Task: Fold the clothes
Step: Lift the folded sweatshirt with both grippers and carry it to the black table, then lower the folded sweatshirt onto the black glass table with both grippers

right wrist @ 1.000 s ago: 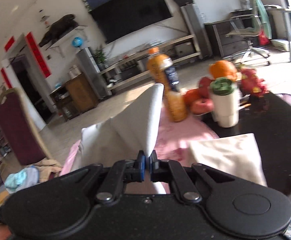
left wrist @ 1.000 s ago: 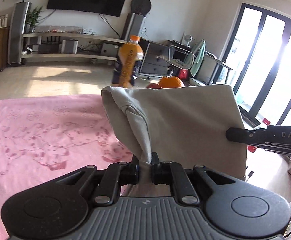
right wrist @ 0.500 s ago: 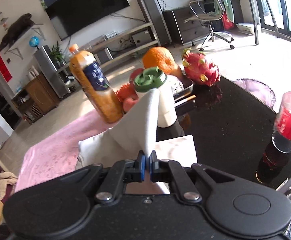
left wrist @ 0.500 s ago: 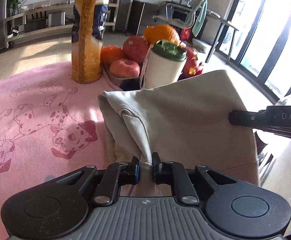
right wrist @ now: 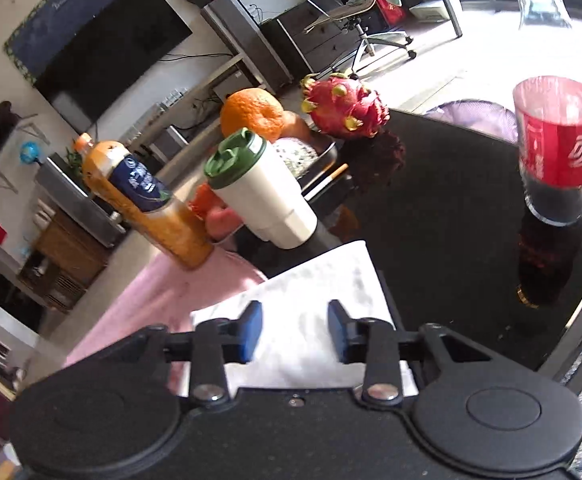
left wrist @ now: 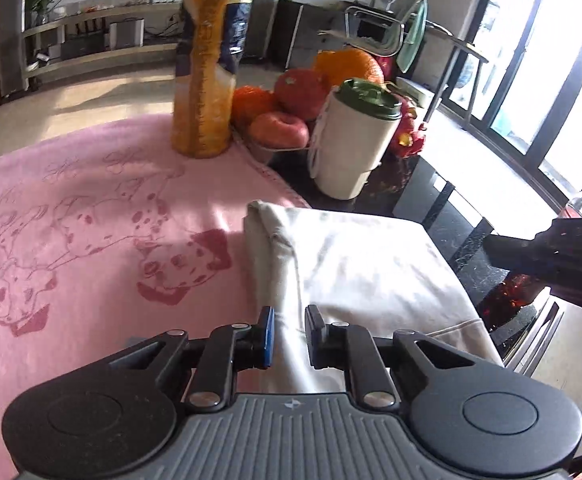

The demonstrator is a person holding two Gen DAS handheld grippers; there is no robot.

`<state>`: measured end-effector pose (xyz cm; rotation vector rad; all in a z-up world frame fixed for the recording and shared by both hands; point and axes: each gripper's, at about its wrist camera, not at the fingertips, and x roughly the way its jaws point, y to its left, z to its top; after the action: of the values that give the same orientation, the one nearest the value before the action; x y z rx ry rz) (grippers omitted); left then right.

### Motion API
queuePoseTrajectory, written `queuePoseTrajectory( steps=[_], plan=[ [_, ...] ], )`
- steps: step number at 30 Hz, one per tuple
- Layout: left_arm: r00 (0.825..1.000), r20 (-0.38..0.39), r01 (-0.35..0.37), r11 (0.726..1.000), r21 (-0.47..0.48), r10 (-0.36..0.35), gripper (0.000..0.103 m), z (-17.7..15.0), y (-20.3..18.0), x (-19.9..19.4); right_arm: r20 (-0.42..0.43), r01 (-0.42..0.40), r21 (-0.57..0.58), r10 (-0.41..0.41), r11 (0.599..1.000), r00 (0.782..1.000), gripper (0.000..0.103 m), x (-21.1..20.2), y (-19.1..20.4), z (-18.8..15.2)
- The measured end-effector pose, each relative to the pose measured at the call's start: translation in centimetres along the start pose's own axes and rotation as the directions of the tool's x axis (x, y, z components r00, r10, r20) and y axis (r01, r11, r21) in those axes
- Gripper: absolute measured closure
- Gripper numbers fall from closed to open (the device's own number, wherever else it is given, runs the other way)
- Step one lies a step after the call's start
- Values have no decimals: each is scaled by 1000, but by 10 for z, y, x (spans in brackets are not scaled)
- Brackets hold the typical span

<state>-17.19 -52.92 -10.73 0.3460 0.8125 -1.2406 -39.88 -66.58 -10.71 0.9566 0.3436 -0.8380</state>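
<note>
folded garment (left wrist: 355, 264) flat, long axis away from camera | left hand-held gripper (left wrist: 289, 336) parted | right hand-held gripper (right wrist: 294, 330) wide

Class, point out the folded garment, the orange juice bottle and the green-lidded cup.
folded garment (left wrist: 363, 264), left wrist view, top face.
orange juice bottle (left wrist: 205, 92), left wrist view, body.
green-lidded cup (right wrist: 267, 200), right wrist view, white wall.

Folded garment (left wrist: 363, 264) lies flat (fingers (left wrist: 267, 338) apart).

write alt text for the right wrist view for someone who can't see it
The right gripper, fingers open, hovers over a folded cream cloth garment lying half on a pink blanket, half on a glossy black table. Behind stand an orange juice bottle, a white tumbler with green lid, fruit, and a red-labelled cola bottle.
</note>
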Motion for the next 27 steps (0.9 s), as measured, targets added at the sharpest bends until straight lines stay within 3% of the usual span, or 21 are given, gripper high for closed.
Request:
queuePoseTrajectory(
  steps=[2, 4, 7, 10, 11, 12, 13, 14, 15, 16, 17, 21, 24, 27],
  plan=[
    [1000, 2, 3, 1000, 11, -3, 86, 2, -7, 17, -63, -38, 39, 40, 999, 997, 98, 20, -3, 3],
    [1000, -22, -8, 998, -57, 6, 87, 6, -1, 44, -136, -97, 149, 118, 984, 984, 98, 45, -20, 4],
    [1000, -15, -21, 990, -140, 19, 89, 9, 15, 68, -169, -143, 314, 203, 939, 964, 97, 70, -51, 2],
    [998, -54, -33, 987, -156, 25, 83, 3, 23, 83, -180, -91, 360, 164, 929, 970, 96, 78, -72, -3],
    [998, -57, -39, 983, -180, 29, 81, 2, 28, 82, -189, -58, 360, 133, 931, 973, 103, 80, -78, -5],
    [998, -60, -44, 978, -204, 32, 81, 1, 32, 80, -185, -39, 368, 114, 929, 976, 103, 79, -82, -6],
    [997, -63, -49, 973, -227, 36, 81, 0, 37, 78, -168, -25, 367, 93, 930, 981, 103, 74, -82, -6],
    [991, -81, -118, 977, -179, 105, 81, -1, 35, 74, -145, 26, 318, 22, 948, 989, 103, 64, -76, -5],
    [980, -95, -186, 974, -128, 174, 90, -1, 34, 69, -122, 100, 227, -74, 969, 990, 101, 52, -65, -4],
    [973, -98, -217, 973, -78, 209, 92, -4, 33, 62, -95, 171, 147, -158, 974, 983, 97, 41, -56, -4],
    [975, -102, -207, 977, -58, 200, 92, -8, 34, 52, -72, 205, 102, -199, 973, 977, 96, 29, -49, -7],
    [988, -113, -107, 994, -31, 102, 91, -25, 26, 14, -22, 40, 110, -37, 993, 999, 95, -12, -38, -23],
    [993, -96, -60, 998, 19, 62, 90, -35, 6, 6, -59, 31, 77, -27, 997, 998, 95, -16, -31, -40],
    [994, -97, -51, 996, 77, 58, 89, -43, -9, 12, -131, 92, 21, -89, 996, 987, 95, -3, -26, -47]
  ],
)
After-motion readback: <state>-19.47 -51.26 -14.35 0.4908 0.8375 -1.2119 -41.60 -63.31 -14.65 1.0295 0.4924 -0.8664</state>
